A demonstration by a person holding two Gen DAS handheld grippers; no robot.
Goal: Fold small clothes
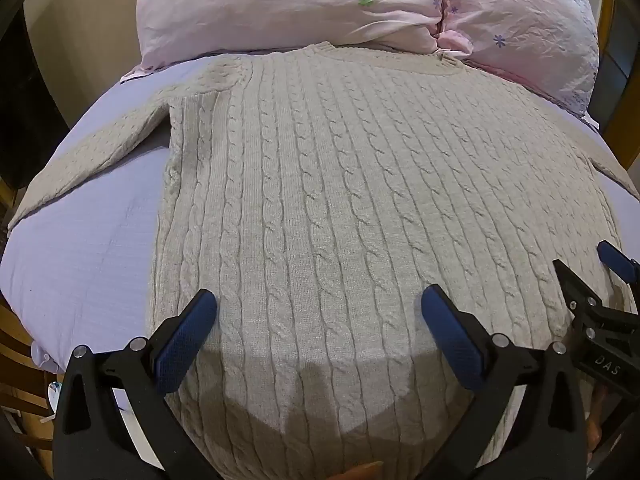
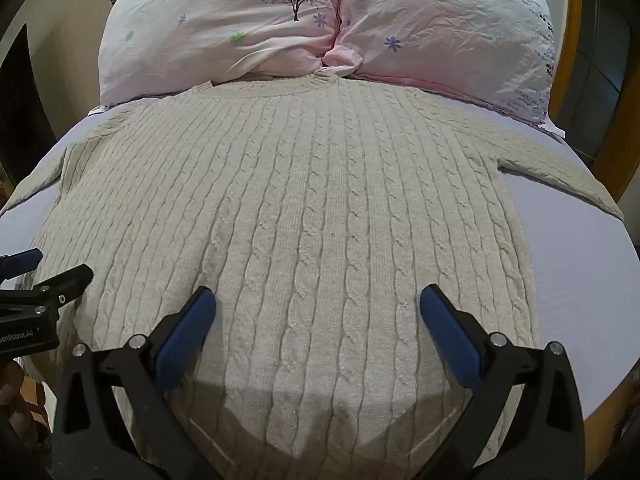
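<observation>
A cream cable-knit sweater [image 1: 340, 184] lies flat on a lavender bed sheet [image 1: 80, 264], collar toward the pillows and both sleeves spread out to the sides. It also shows in the right wrist view [image 2: 312, 208]. My left gripper [image 1: 318, 312] is open and empty, hovering over the sweater's lower left part. My right gripper [image 2: 318, 312] is open and empty over the lower right part. The right gripper also shows at the right edge of the left wrist view [image 1: 592, 276], and the left gripper at the left edge of the right wrist view [image 2: 44, 272].
Two pink floral pillows [image 1: 304, 4] [image 2: 448, 28] lie at the head of the bed, just past the collar. Bare sheet [image 2: 580, 264] flanks the sweater on both sides. A wooden bed frame [image 2: 576, 32] and wooden furniture [image 1: 20, 364] border the bed.
</observation>
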